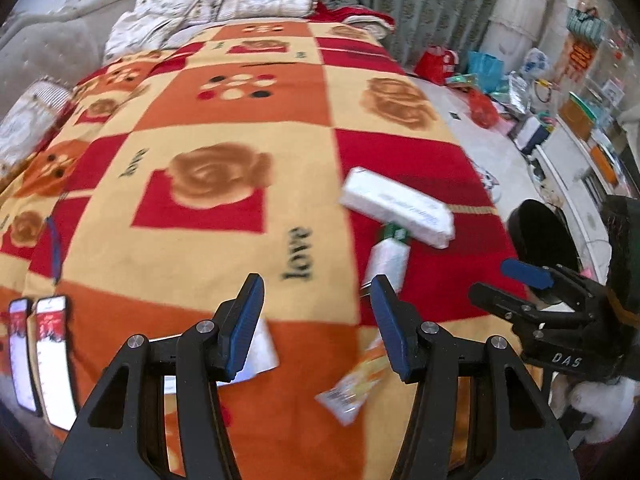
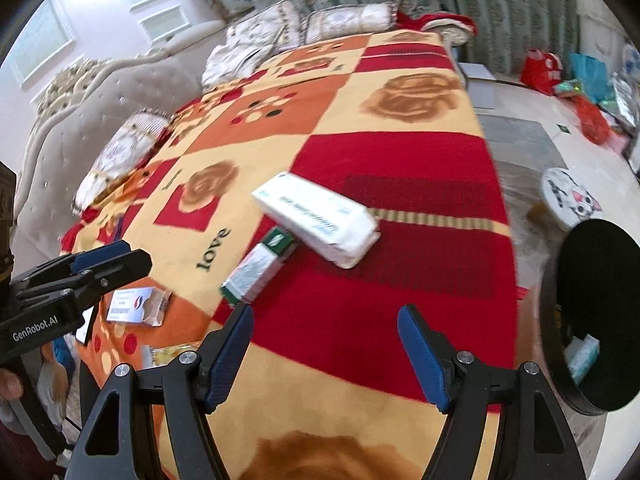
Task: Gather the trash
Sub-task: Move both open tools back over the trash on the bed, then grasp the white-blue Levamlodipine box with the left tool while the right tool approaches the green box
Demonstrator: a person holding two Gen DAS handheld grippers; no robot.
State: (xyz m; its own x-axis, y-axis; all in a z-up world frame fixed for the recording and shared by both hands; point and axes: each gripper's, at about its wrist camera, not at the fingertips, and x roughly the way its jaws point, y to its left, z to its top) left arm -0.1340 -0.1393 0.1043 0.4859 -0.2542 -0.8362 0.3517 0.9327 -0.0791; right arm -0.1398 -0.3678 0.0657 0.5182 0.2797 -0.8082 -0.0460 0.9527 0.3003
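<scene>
Left gripper (image 1: 318, 324): we hold it wide open, empty, over the blanket (image 1: 240, 200).
Right gripper (image 2: 326, 354): we hold it wide open, empty.
Trash: white pack (image 2: 316, 218) touching green box (image 2: 258, 266); orange wrapper (image 1: 354, 380) nearby.
Bin (image 2: 596, 316): beside the bed.

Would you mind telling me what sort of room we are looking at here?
Most likely a bedroom in a home: a wide bed under a patchwork blanket, pillows against a padded headboard, and long curtains behind. Bags clutter the floor beside it.
</scene>
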